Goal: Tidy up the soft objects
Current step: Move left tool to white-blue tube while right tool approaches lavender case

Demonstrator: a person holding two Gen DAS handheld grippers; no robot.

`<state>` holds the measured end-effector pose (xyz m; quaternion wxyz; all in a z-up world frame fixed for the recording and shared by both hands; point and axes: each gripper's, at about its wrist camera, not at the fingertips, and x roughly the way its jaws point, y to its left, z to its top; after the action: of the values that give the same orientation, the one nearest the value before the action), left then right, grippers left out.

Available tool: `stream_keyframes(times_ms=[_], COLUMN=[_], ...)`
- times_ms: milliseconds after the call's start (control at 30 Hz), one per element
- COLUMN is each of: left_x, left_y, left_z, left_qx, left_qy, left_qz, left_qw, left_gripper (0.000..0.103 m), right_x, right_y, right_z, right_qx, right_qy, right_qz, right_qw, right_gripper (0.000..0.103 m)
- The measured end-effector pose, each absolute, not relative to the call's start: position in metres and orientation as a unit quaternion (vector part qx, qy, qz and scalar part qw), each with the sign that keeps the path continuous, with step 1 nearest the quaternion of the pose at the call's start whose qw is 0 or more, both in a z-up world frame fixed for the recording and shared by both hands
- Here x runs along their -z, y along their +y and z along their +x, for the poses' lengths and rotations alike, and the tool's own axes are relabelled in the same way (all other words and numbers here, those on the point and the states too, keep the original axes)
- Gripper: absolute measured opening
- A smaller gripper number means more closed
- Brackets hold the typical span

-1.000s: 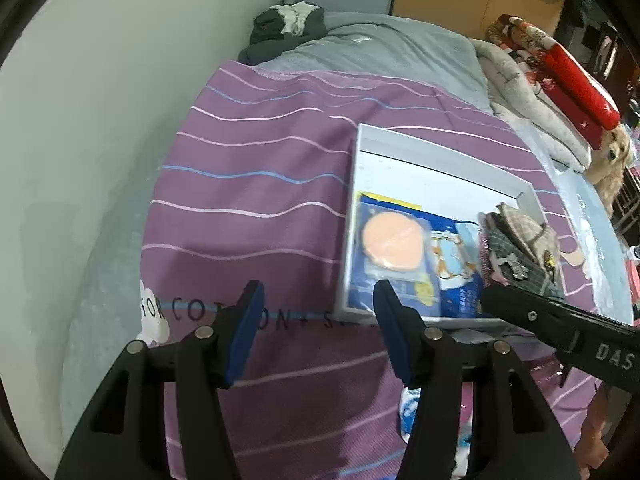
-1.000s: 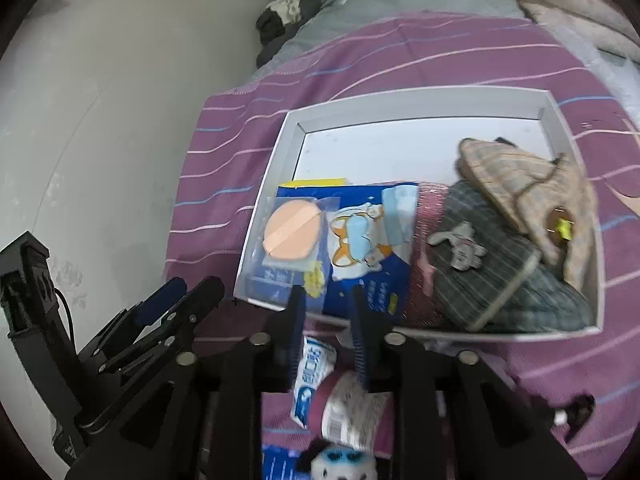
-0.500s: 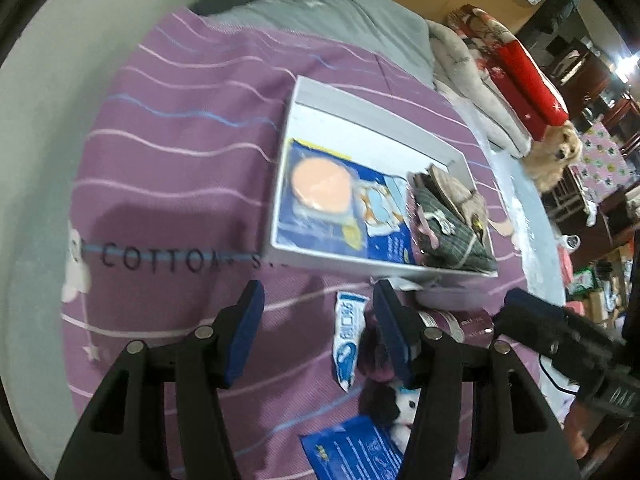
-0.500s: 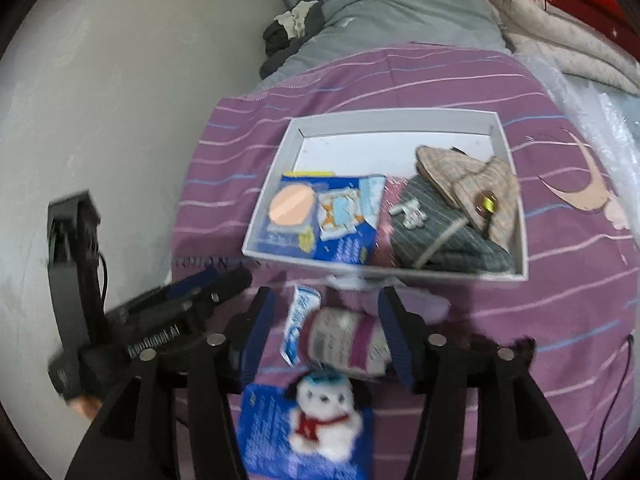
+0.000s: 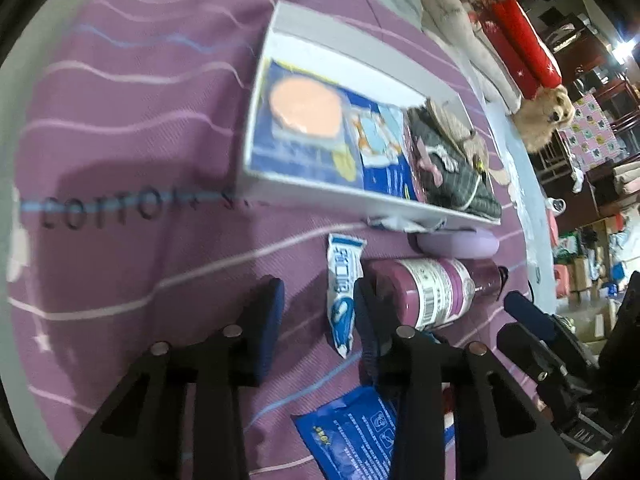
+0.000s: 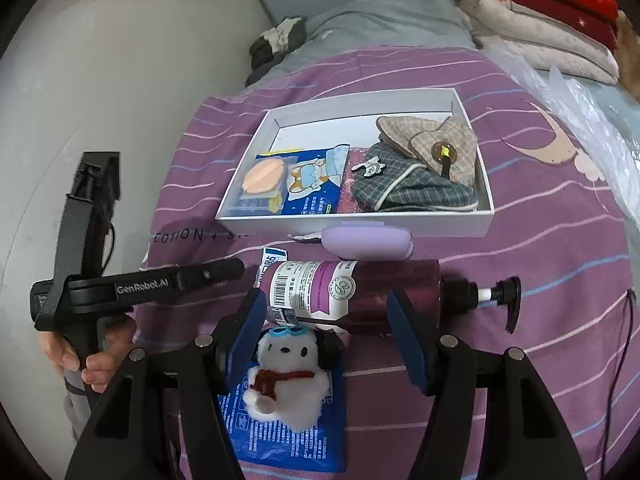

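A white-and-blue sachet (image 5: 343,284) lies on the purple striped bedspread between my left gripper's (image 5: 318,320) fingers, close to the right one. Those jaws are closing, and the pads do not press on it. A purple pump bottle (image 6: 352,292) lies on its side just beyond my right gripper (image 6: 326,332), whose jaws are opening. A white plush dog (image 6: 288,376) sits low between its fingers on a blue packet (image 6: 280,440), untouched. The white box (image 6: 352,226) holds a blue packet with an orange sponge (image 6: 264,176) and plaid fabric pieces (image 6: 420,188).
A lavender case (image 6: 366,242) rests against the box's near wall. A hand (image 6: 92,364) grips the left gripper's handle at the left. Folded blankets (image 6: 540,40), a grey quilt (image 6: 384,20) and a plush dog (image 5: 544,120) lie beyond. A wall bounds the bed's left side.
The left gripper tipped down from the box toward the sachet and its jaws narrowed. The right gripper drew back from the box, its jaws widened, and the plush dog now shows between its fingers.
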<state>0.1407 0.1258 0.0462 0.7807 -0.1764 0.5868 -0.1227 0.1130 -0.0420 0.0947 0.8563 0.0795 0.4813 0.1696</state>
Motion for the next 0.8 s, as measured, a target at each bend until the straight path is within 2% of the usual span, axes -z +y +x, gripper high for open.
stream_keyframes(times_ms=[333,433,533,633,800], left_x=[-0.028,-0.025,-0.025,-0.027,-0.043], left_y=[0.112,0.106,0.108,0.112,0.115], left_z=[0.145,0.146,0.145,0.143,0.138], left_qx=[0.146,0.137,0.124,0.124,0.118], left_qy=[0.612,0.614,0.614,0.61,0.586], left_qz=[-0.181,-0.166,-0.158,-0.162,-0.147], left_qw=[0.756,0.76,0.763,0.765,0.788], left_gripper=[0.037,0.034,0.011,0.006,0.005], right_x=[-0.085,-0.086,-0.092,-0.099,-0.098], right_y=[-0.039,-0.043,-0.048,-0.053,-0.061], right_z=[0.105,0.105,0.105,0.104,0.11], right_qx=[-0.164,-0.161,-0.159,-0.154,-0.149], right_qy=[0.462,0.459,0.448,0.432,0.433], right_qz=[0.069,0.073,0.076,0.077,0.091], right_qw=[0.869,0.871,0.877,0.885,0.884], right_gripper=[0.063,0.063,0.063,0.063,0.063])
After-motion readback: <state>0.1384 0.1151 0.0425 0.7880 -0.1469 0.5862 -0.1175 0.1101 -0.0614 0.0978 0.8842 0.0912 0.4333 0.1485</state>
